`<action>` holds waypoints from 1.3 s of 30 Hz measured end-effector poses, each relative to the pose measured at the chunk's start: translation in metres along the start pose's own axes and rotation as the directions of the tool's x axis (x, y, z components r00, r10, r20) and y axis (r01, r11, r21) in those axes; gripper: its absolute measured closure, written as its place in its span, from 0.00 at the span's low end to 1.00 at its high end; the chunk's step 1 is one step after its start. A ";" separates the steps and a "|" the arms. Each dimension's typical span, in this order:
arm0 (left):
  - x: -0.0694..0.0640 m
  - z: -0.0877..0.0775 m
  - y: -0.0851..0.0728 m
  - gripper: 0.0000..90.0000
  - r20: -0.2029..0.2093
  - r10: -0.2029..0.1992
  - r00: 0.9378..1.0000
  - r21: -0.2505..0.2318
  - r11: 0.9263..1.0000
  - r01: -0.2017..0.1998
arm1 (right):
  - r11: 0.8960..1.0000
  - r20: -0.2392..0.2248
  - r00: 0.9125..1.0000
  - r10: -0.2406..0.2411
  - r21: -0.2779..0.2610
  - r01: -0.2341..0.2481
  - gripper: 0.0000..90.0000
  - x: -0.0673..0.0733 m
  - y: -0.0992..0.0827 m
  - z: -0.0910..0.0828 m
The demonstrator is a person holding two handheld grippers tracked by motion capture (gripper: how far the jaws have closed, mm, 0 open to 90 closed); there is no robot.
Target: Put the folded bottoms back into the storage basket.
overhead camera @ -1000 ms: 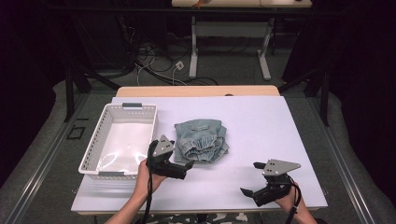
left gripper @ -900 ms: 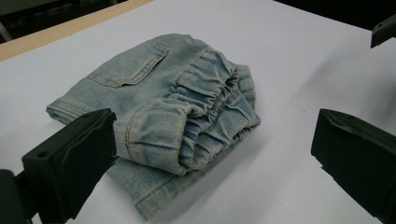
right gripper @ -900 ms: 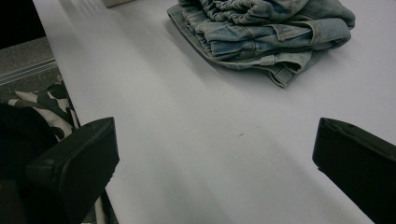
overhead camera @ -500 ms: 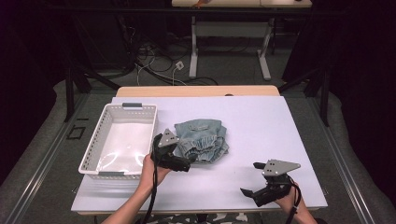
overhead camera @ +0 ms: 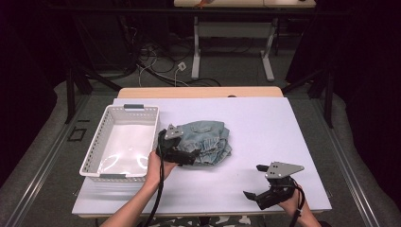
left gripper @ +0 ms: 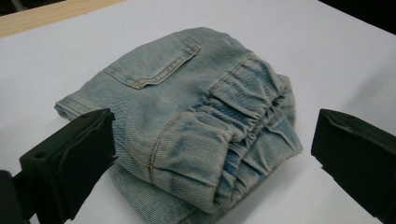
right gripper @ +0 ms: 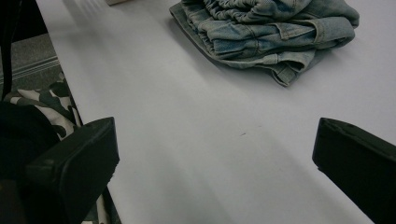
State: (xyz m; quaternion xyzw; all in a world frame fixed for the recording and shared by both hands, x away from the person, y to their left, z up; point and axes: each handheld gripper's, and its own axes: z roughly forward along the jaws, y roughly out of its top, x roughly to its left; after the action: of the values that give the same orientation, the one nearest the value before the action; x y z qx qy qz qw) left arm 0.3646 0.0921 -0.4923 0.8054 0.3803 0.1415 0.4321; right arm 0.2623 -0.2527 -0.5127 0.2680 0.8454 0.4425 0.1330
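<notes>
A folded pair of light-blue jeans (overhead camera: 208,141) lies in the middle of the white table (overhead camera: 265,123). My left gripper (overhead camera: 191,156) is at the pile's near-left edge, open. In the left gripper view its jaws stand wide on either side of the jeans (left gripper: 196,126), whose back pocket and gathered waistband face up. My right gripper (overhead camera: 253,195) rests open near the table's front right, apart from the cloth. In the right gripper view the jeans (right gripper: 266,32) lie farther off beyond the open jaws.
A white plastic basket (overhead camera: 99,142) stands to the left of the jeans, close to my left hand. A bare stretch of table (overhead camera: 283,137) lies between the jeans and the right gripper. Cables and desk legs are on the floor behind.
My left gripper has moved forward and to the right, from the table's front to the edge of the jeans. The right gripper has stayed in place.
</notes>
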 end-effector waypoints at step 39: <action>0.031 0.050 0.008 0.01 -0.143 -0.081 0.986 0.086 0.992 0.094 | 1.000 0.000 1.000 -0.008 0.008 0.008 0.01 0.001 0.000 0.001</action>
State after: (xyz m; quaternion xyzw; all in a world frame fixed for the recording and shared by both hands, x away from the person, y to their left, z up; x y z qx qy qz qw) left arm 0.4176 0.0828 -0.5180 0.7952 0.4507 0.1605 0.3725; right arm 0.2622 -0.2518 -0.5129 0.2654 0.8481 0.4387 0.1338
